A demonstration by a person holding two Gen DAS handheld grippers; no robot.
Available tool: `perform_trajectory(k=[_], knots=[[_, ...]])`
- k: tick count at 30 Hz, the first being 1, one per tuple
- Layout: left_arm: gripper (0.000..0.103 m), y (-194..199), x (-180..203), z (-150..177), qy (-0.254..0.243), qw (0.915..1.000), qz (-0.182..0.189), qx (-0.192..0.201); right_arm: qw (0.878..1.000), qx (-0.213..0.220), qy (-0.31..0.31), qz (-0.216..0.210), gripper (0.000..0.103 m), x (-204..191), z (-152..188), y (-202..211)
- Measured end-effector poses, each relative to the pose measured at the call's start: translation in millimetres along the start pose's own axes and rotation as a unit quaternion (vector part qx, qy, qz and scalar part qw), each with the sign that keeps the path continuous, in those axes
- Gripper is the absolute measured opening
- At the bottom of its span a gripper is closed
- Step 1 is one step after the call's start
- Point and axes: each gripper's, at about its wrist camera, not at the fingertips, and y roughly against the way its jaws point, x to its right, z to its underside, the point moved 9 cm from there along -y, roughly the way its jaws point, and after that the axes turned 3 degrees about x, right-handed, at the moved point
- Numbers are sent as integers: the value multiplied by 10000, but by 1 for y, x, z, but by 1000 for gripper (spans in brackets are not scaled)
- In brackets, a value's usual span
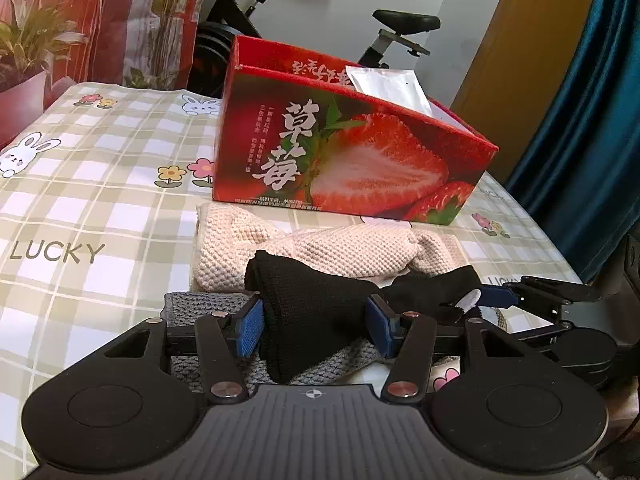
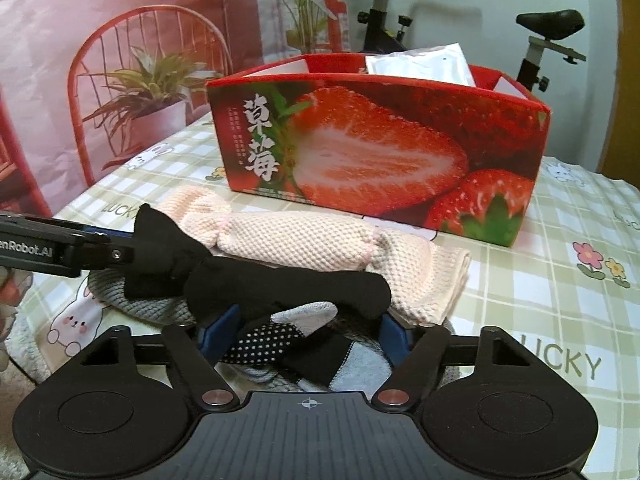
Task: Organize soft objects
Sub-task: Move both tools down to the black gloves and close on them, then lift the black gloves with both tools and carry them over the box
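So, quick notes on where we're at:

Left gripper: clenched on one end of the black sock; both blue pads press its sides.

Right gripper: we can't really tell. The other end of the black sock drapes across the jaws and hides the pads, so whether they pinch it stays unclear from either view.

Sock position: stretched between our two tools, on top of the pile at the near edge of the table.

Pile: a grey knit cloth underneath, a pink waffle-knit cloth just beyond it, and a dotted sock under the right tool.

Doing it well: we'd confirm the right side really has fabric before lifting, keep both ends level so the sock doesn't sag and drag the dotted one along, then fold or carry it as one piece.

Target, probably: the strawberry box, open-topped, just beyond the pink cloth, with a white packet sticking out.

Surface: a checked tablecloth with bunnies, flowers and "LUCKY" print.

Room: an exercise bike behind the box, a printed backdrop of a red chair and plants far left, a teal curtain far right.
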Motion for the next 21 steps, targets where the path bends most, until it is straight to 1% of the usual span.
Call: perform_trajectory(k=[3,5,8,9,11,13,14,15,16,17,21], knots=[[58,-2,-3,1,101,9999,40,-20,9999,1,-97,-93,64,0,0,0],[58,-2,-3,2,129,9999,81,-19,9998,24,-88,-149,57,-3,-1,0],[56,-4,2,3,52,9998,199,-31,9997,42,-23,-223,54,-8,-2,-1],[53,-4,5,4,6,9997,249,-48,9997,40,-29,-230,53,-8,-2,-2],[46,-6,9,7,-39,9993,369,-91,9995,41,-107,-298,44,-9,-3,-3],[35,-7,12,8,-85,9990,433,-87,9993,68,-83,-367,37,-11,-5,-3],[34,-6,13,7,-95,9989,448,-53,9993,92,-30,-364,33,-13,-6,-2],[31,-6,13,6,-84,9989,459,-11,9993,128,15,-363,29,-13,-7,-1],[26,-5,12,4,-74,9989,454,32,9992,176,31,-368,22,-13,-10,1],[26,-3,11,2,-67,9990,445,84,9990,220,13,-384,11,-13,-12,3],[26,2,12,-5,-128,9987,401,280,9977,479,-41,-472,10,-11,-25,12]])
